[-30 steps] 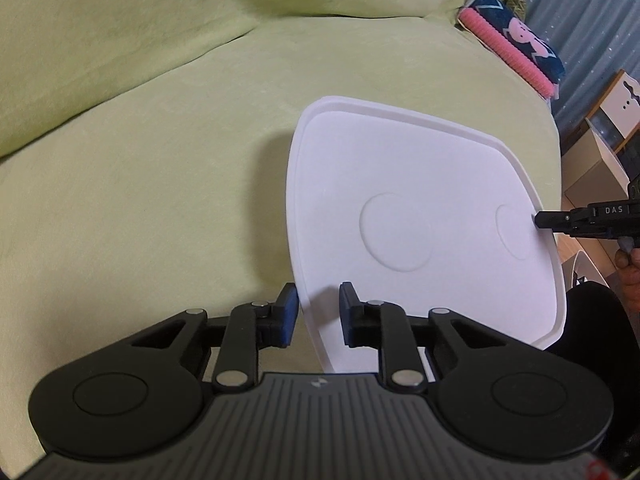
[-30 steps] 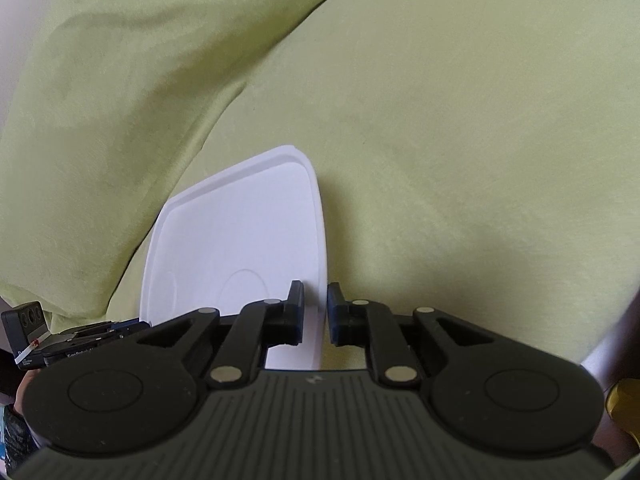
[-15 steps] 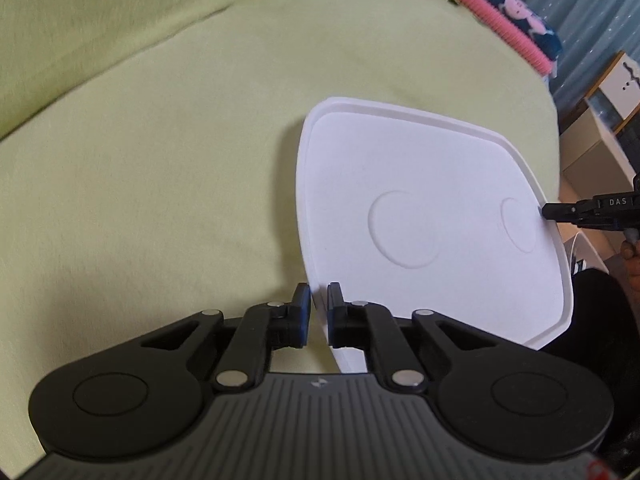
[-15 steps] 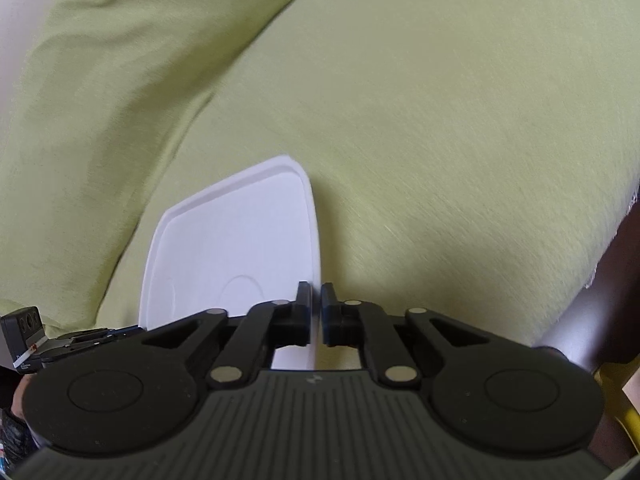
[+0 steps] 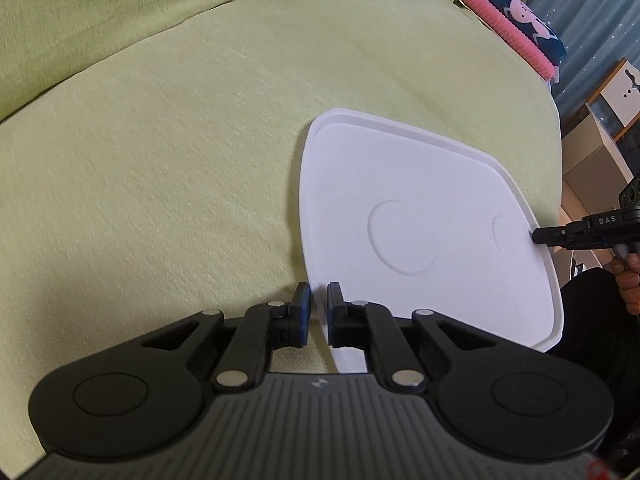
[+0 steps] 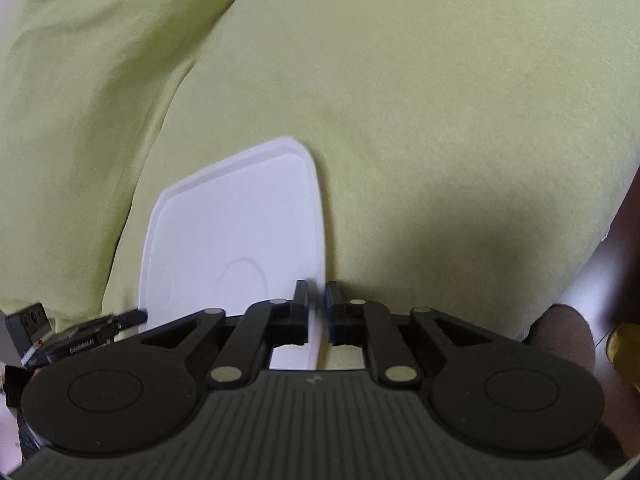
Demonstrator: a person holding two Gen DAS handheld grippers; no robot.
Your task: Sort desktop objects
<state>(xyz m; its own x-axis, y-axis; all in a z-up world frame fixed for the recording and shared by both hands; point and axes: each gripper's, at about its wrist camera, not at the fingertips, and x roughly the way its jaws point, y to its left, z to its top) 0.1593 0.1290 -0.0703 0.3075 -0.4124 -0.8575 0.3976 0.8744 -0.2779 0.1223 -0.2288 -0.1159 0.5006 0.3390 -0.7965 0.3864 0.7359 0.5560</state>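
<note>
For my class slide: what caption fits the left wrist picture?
Two grippers, left gripper and right gripper, pinch opposite edges of a white tray over green fabric.

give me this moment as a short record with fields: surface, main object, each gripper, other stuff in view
surface: light green sofa cover
main object: white tray, flat, nothing on it, two round recesses
left gripper: fingers closed on the tray's left edge
right gripper: fingers closed on the tray's right edge
other gripper seen: right gripper's tip meets the tray rim in the left wrist view
other things: pink and navy cushion at the sofa's far end
</note>
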